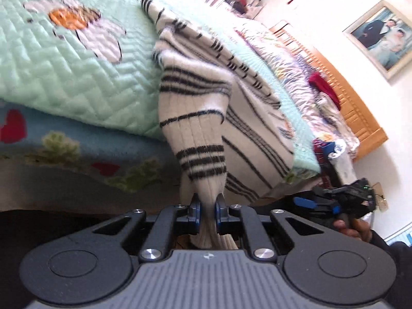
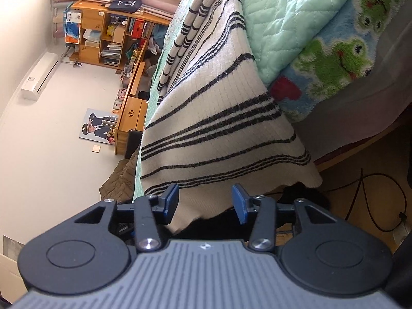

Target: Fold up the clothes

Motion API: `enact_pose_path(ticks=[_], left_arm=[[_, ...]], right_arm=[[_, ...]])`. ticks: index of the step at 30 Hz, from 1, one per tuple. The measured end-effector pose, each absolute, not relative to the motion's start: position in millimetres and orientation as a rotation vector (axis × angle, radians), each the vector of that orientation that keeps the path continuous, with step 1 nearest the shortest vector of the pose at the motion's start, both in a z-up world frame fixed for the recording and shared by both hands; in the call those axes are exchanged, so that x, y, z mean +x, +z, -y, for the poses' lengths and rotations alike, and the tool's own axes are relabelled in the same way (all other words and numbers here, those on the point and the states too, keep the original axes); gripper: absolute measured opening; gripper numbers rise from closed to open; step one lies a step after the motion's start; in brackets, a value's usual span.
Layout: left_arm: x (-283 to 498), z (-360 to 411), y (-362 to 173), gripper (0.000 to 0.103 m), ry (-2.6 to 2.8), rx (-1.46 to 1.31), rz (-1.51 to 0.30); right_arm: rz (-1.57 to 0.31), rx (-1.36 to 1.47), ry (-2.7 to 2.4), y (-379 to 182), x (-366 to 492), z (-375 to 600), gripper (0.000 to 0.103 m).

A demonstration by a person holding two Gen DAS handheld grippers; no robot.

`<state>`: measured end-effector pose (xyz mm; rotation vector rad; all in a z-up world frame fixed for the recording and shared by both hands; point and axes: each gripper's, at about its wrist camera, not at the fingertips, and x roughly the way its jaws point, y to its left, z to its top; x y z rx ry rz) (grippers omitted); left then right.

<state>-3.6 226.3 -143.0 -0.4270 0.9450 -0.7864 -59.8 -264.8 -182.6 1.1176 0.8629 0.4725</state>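
A cream knit sweater with black stripes (image 1: 195, 103) lies over the edge of a bed and hangs down its side. My left gripper (image 1: 207, 206) is shut on the cuff of one sleeve, which stretches from the jaws up to the bed. In the right wrist view the sweater's body (image 2: 219, 128) hangs down toward my right gripper (image 2: 206, 200), which is open with the sweater's bottom hem between and just beyond its blue pads (image 2: 171, 200). The right gripper also shows in the left wrist view (image 1: 334, 200) at the lower right.
The bed has a mint quilted cover (image 1: 64, 64) over a blue frog-pattern blanket (image 2: 334, 51). Other clothes lie piled by the wooden headboard (image 1: 347, 97). A wooden shelf unit (image 2: 108, 33) and a desk stand by the wall. Cables (image 2: 373, 193) lie on the floor.
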Motion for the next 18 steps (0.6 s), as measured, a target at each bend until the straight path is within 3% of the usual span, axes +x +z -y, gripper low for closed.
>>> enact_pose_path(ticks=[6, 11, 17, 18], left_arm=[[-2.6, -262.5, -131.4, 0.011, -0.741, -0.501, -0.882], [-10.4, -269.6, -132.3, 0.008, -0.779, -0.547, -0.880], [-16.0, -248.9, -141.0, 0.008, -0.745, -0.480, -0.928], [-13.1, -245.5, -143.2, 0.012, -0.729, -0.458, -0.943]], right_arm=[[-0.962, 1.092, 0.444, -187.9, -54.9, 260.4, 0.050], [-1.109, 1.058, 0.220, -206.6, -47.6, 269.9, 0.065], [-1.178, 0.758, 0.260, -214.6, -16.3, 267.5, 0.067], [-1.175, 0.689, 0.277, -214.8, -10.3, 265.0, 0.067]])
